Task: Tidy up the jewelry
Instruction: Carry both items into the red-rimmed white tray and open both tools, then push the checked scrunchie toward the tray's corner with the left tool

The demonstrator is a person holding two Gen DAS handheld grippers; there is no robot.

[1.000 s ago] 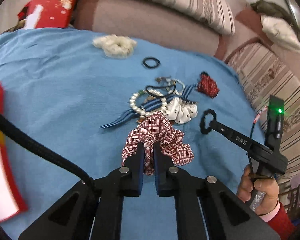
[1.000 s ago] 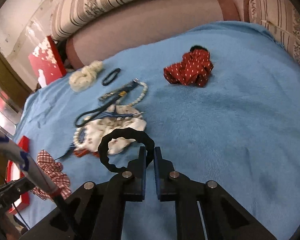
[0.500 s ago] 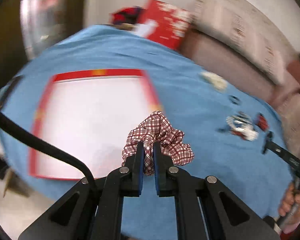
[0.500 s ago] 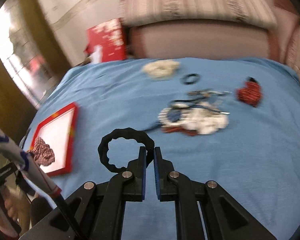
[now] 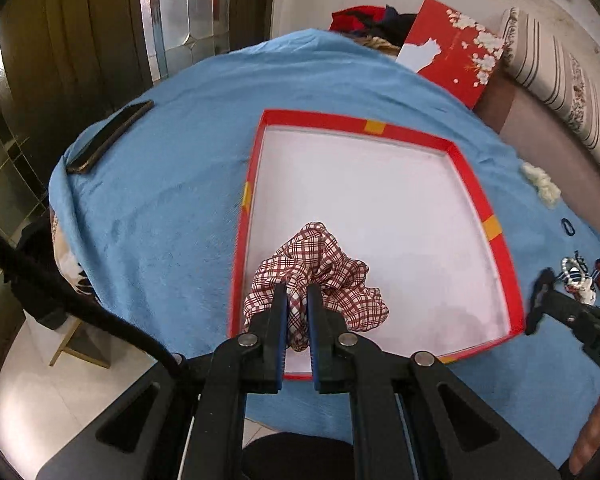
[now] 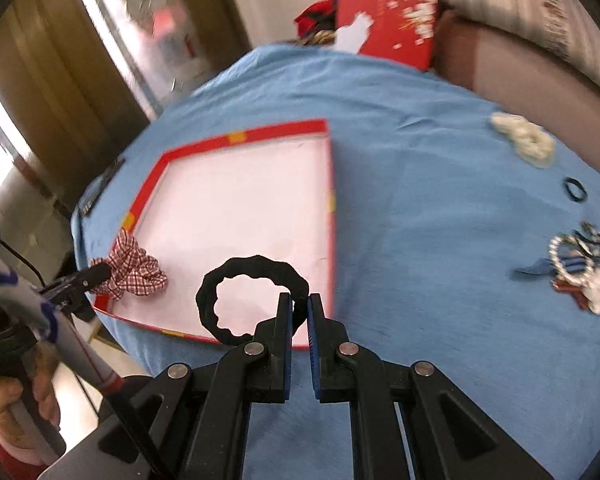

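My left gripper (image 5: pixel 298 292) is shut on a red-and-white plaid scrunchie (image 5: pixel 320 268), which hangs over the near left corner of a white tray with a red rim (image 5: pixel 476 196). In the right wrist view the same plaid scrunchie (image 6: pixel 136 268) and left gripper (image 6: pixel 100 272) show at the tray's (image 6: pixel 260 134) left corner. My right gripper (image 6: pixel 299 300) is shut on a black scrunchie (image 6: pixel 240 268), a loop held over the tray's near right part. The tray's white floor is bare.
A blue cloth (image 5: pixel 160 208) covers the table. A dark phone (image 5: pixel 108 136) lies near its left edge. To the right lie a pile of jewelry and hair ties (image 6: pixel 580 276), a cream scrunchie (image 6: pixel 524 140) and a thin black hair tie (image 6: pixel 575 190). A red box lid (image 5: pixel 452 52) leans against the sofa (image 6: pixel 520 64).
Both grippers swung left from the jewelry pile to the red-rimmed tray, each still carrying its scrunchie. The pile now lies far off to the right.
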